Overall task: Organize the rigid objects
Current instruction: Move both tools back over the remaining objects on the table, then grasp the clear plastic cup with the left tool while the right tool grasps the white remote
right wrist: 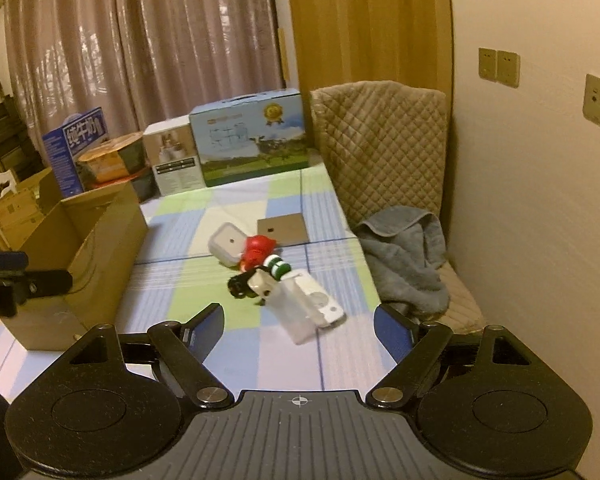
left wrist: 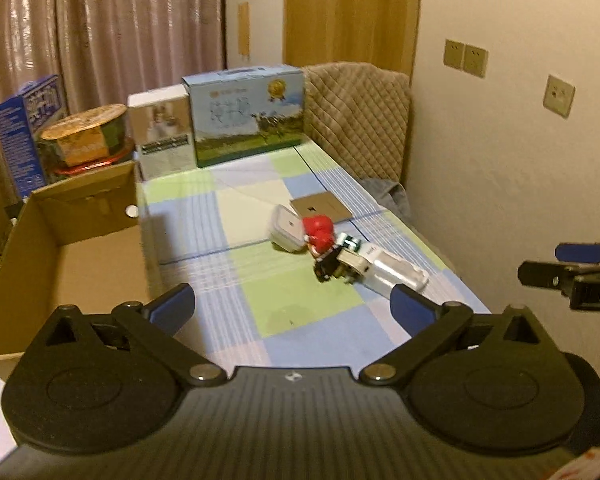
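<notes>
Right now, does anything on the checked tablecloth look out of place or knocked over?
Yes. A small heap lies jumbled mid-table: a lidded plastic container tipped on its side, a red toy leaning against it, and a white device askew beside them. The open cardboard box at the left looks empty. Both grippers are open, holding nothing.

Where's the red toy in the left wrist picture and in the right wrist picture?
Left wrist view: the red toy lies right of centre, touching the small white container.
Right wrist view: the red toy lies just left of centre, above the open right gripper.
Shared landmark: the blue box with the cow picture at the far end.
</notes>
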`<state>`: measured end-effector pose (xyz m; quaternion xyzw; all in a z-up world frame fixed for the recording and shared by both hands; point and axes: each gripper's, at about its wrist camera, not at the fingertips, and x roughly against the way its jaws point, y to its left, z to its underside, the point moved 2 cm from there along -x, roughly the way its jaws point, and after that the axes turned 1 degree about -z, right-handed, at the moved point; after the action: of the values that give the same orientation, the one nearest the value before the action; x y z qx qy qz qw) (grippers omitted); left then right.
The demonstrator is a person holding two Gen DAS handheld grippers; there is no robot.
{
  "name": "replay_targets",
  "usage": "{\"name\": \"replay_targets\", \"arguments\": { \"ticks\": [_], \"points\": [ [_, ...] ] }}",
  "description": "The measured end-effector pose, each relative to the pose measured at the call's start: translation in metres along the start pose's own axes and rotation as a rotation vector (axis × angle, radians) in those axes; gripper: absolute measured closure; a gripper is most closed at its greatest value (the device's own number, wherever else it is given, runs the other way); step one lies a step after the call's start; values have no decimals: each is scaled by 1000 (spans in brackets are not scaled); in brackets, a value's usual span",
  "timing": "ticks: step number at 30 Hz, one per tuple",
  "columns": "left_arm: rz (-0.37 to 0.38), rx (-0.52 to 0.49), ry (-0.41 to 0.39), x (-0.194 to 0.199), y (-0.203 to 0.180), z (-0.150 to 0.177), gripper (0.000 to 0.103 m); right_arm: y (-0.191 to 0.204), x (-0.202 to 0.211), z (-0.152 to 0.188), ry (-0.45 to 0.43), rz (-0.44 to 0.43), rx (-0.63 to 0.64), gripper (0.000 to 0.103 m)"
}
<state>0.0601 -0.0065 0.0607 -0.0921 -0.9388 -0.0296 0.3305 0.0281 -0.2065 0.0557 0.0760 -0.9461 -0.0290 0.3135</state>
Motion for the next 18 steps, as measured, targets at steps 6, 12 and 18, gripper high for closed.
{"name": "replay_targets", "arguments": {
  "ticks": [6,12,18],
  "points": [
    [9,-24,28,-21,-10,3,1,-11,-11,-2,22,8,20,24],
    [14,-20,55,-44,-12,5,1,-16,-30,-4,38,5,54,24],
    [8,-20,80,-67,-12,6,1,-29,-62,-4,78,2,67,26]
  ]
}}
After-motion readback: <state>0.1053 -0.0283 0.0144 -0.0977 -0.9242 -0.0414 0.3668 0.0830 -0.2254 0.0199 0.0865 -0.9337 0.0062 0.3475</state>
